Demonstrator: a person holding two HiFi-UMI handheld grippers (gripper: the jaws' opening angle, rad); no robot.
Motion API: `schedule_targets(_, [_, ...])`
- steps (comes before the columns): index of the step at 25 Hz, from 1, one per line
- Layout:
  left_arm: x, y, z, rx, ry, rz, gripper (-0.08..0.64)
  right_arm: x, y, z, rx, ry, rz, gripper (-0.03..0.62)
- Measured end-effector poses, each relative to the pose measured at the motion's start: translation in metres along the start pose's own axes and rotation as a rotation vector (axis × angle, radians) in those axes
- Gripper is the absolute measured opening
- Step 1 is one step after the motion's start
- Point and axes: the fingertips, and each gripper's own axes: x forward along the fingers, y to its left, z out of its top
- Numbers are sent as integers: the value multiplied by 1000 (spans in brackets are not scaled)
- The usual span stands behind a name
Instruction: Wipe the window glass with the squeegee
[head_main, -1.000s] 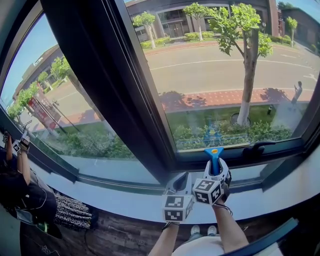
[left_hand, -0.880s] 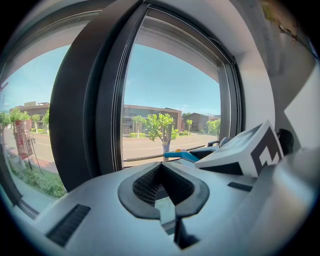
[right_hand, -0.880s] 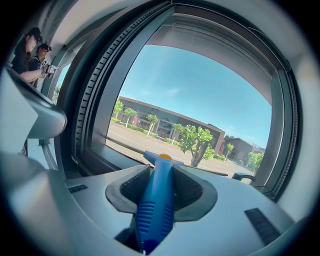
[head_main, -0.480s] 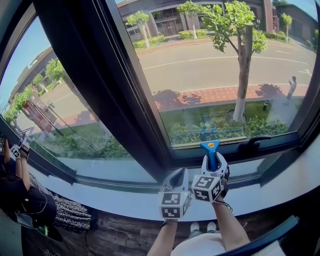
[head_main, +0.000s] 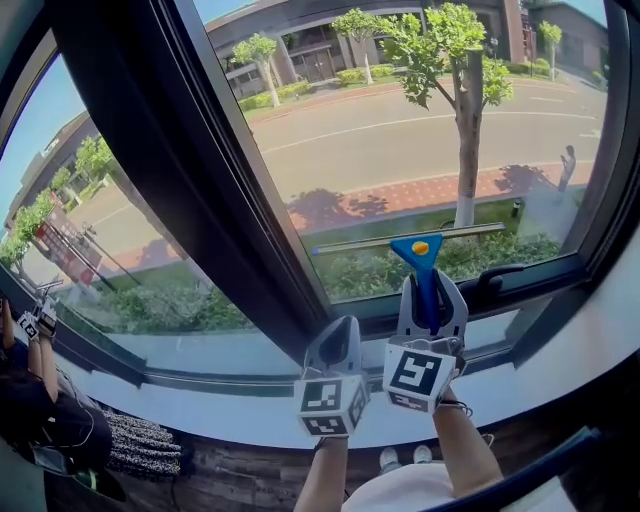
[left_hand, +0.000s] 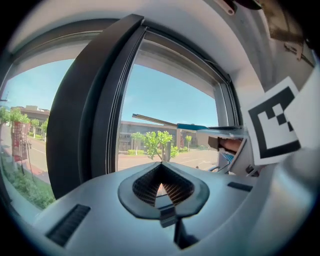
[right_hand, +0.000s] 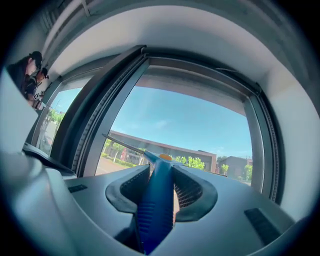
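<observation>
The squeegee has a blue handle (head_main: 426, 280) with an orange dot and a long thin blade (head_main: 400, 240). My right gripper (head_main: 430, 300) is shut on the handle and holds it upright, with the blade lying level across the lower part of the right window glass (head_main: 400, 130). In the right gripper view the handle (right_hand: 156, 205) runs up between the jaws towards the pane (right_hand: 190, 125). My left gripper (head_main: 335, 350) is just left of the right one; its jaws are shut with nothing in them (left_hand: 161, 172). The blade (left_hand: 155, 120) shows at its right.
A wide dark mullion (head_main: 190, 180) divides the right pane from the left pane (head_main: 90, 190). A black window handle (head_main: 495, 275) sits on the lower frame right of the squeegee. The white sill (head_main: 200, 395) runs below. A person (head_main: 40, 400) stands at far left.
Both grippers have risen from the sill. The squeegee has come up with the right gripper, and its blade now shows across the lower glass.
</observation>
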Motion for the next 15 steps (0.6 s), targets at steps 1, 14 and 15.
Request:
schedule_targets(1, [0, -2, 14, 7, -37, 1, 3, -3, -9, 14, 11, -37, -14, 149])
schedule_targets(14, [-24, -51, 177, 347, -464, 44, 2, -50, -80, 136, 29, -414, -104, 149])
schedule_targets(15, [-24, -55, 180, 370, -469, 39, 2, -51, -80, 139, 16, -424, -109, 149])
